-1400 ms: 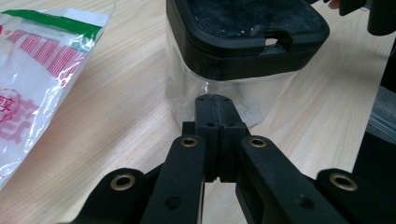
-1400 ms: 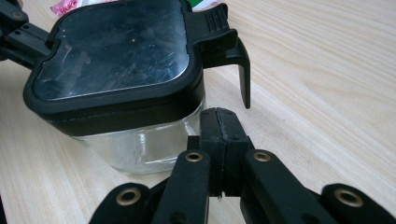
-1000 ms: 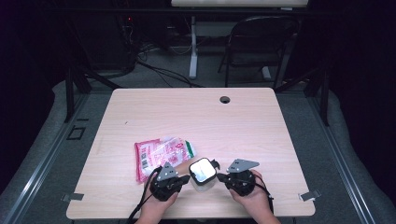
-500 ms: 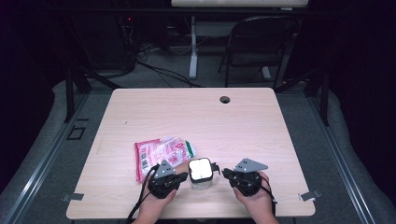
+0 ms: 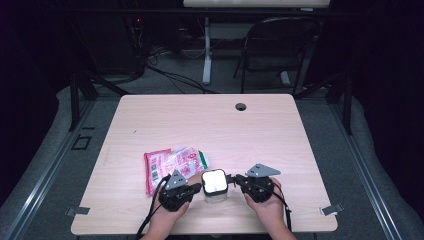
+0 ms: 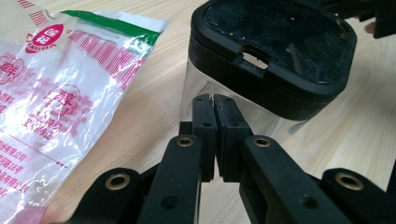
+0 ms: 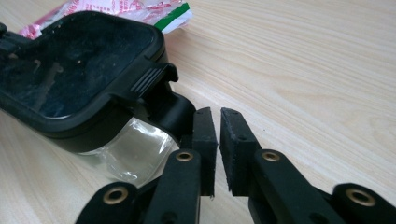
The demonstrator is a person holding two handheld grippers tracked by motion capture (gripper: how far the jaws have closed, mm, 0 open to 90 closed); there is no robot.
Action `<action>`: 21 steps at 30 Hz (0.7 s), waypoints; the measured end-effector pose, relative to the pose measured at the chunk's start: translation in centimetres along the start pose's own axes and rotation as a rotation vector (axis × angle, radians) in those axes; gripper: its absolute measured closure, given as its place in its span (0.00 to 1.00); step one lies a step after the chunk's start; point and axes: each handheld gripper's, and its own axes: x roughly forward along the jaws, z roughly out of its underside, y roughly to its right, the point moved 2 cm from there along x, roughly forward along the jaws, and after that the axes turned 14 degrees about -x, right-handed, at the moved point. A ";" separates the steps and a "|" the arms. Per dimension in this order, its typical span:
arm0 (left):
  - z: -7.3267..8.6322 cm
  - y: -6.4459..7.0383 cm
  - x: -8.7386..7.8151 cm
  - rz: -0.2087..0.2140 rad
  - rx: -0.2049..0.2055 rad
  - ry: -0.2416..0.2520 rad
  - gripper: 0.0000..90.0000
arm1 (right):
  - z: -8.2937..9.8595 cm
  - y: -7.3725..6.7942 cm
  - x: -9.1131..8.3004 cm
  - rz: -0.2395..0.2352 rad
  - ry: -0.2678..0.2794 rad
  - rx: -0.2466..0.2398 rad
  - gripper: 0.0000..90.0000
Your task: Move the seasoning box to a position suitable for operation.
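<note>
A clear container [image 5: 214,186] with a black lid [image 6: 275,51] stands near the table's front edge; from above its top glares white. My left gripper [image 5: 198,188] is at its left side, shut, and its tips [image 6: 214,99] rest against the clear wall just under the lid. My right gripper [image 5: 233,180] is at its right side. Its jaws [image 7: 219,113] are together but for a thin slit, with nothing in them, beside the lid's ribbed latch tab [image 7: 152,79]. A pink and white plastic bag [image 5: 172,166] lies flat just behind and to the left of the container.
The wooden table [image 5: 210,125] has a round cable hole [image 5: 241,107] at the back. A folding chair [image 5: 280,45] and cables stand on the floor behind it. The person's hands [image 5: 267,210] come over the front edge.
The right gripper drew back slightly from the container and has come in close to it again. The container and the bag have barely moved.
</note>
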 end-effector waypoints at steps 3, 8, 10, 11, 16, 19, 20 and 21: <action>0.0 -0.1 -0.1 0.000 -0.008 0.000 0.98 | 0.2 -0.4 -0.2 -0.010 -0.010 0.014 0.96; 0.1 0.0 -0.2 0.000 -0.005 -0.008 0.99 | 0.2 -0.9 -0.8 -0.022 -0.036 0.009 0.96; 0.2 0.1 -0.2 0.008 0.003 -0.009 0.99 | 0.3 -1.1 -1.1 -0.019 -0.043 0.023 0.96; 0.2 0.2 -0.2 0.012 -0.003 -0.009 0.99 | 0.3 -1.1 -1.2 -0.020 -0.046 0.023 0.95; 0.3 0.4 -0.3 0.027 -0.017 -0.019 0.99 | 0.5 -1.2 -1.4 -0.018 -0.041 0.037 0.94; 0.4 0.4 -0.4 0.027 -0.006 -0.024 0.99 | 0.6 -1.2 -1.5 -0.014 -0.038 0.031 0.92; 0.4 0.4 -0.4 0.026 0.000 -0.025 0.98 | 0.7 -1.2 -1.5 -0.007 -0.039 0.032 0.90; 0.4 0.3 -0.4 0.022 0.001 -0.023 0.97 | 0.7 -1.1 -1.6 -0.007 -0.040 0.033 0.86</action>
